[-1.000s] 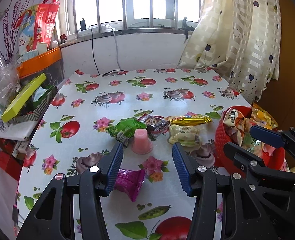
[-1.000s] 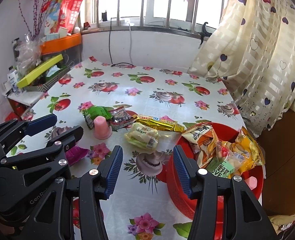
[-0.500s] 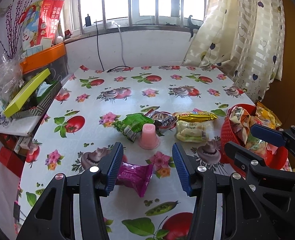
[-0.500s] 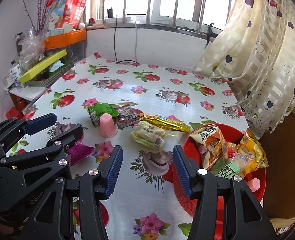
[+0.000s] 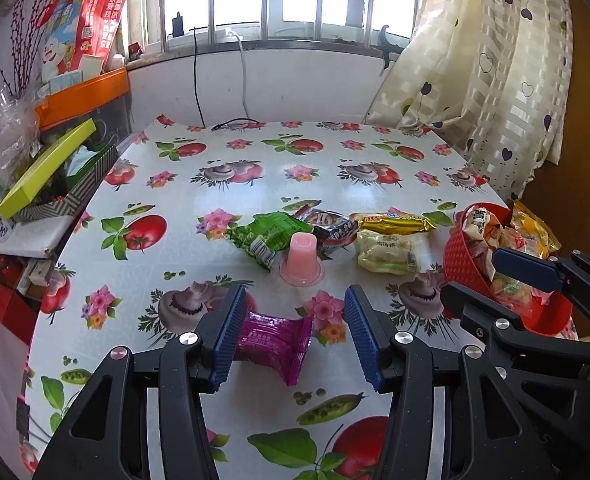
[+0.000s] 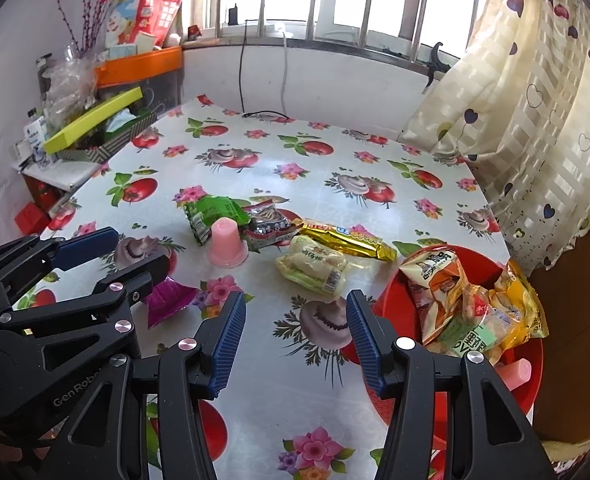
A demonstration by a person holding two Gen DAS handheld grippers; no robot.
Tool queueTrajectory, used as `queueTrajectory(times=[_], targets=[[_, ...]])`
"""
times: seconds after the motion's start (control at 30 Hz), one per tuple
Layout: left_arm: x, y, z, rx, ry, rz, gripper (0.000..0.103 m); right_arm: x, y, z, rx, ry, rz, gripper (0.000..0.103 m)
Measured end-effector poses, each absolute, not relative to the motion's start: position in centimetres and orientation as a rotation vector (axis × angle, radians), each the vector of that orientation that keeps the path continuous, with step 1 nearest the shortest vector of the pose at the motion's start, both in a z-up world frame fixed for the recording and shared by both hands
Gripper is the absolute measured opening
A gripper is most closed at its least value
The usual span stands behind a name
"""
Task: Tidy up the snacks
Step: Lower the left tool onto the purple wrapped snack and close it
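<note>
magenta packet sits between the left jaws

the left wrist view shows the left hand-held gripper (image 5: 293, 336) with its jaws apart and a magenta snack packet (image 5: 273, 342) lying flat on the tabletop (image 5: 255, 172) between them, closer to the left jaw. from the right wrist view only a crumpled end of that packet (image 6: 167, 300) shows, the rest hidden behind the left tool's black frame. that view looks down into the red basket (image 6: 531, 376) at the tabletop's right edge, with orange, yellow and green packs piled in it and a pink jelly cup (image 6: 515, 370) lying low against its wall; the left wrist view catches only the basket's woven side and the tops of the packs. the right hand-held gripper (image 6: 295, 344) hangs with its jaws apart over bare tabletop just left of the basket, holding nothing.

a second ago the packet lay mostly under the left jaw; now the left tool has drawn back and nearly the whole packet is in sight between the jaws. the loose snacks have not moved.

the packet is shiny, pinched at the middle, flared at both sealed ends. beyond it, mid-tabletop, stands an upturned pink jelly cup (image 5: 302, 258), beside a green packet (image 5: 265, 234), a dark wrapper (image 5: 329, 226), a gold bar (image 5: 393, 222) and a pale yellow pack (image 5: 387, 252).
</note>
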State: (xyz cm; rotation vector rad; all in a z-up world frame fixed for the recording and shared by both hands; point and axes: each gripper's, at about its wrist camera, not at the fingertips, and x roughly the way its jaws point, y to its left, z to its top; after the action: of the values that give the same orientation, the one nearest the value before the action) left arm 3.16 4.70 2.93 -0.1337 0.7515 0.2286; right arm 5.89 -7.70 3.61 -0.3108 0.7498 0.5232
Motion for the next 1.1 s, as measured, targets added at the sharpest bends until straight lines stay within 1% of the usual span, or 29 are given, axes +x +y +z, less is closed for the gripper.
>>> queueTrajectory(times=[1.1], targets=[[4.0,8.3,0.8,-0.195,0.78,0.203,0.052,7.8,-5.1,1.4,-0.34,0.808,0.564,0.051]])
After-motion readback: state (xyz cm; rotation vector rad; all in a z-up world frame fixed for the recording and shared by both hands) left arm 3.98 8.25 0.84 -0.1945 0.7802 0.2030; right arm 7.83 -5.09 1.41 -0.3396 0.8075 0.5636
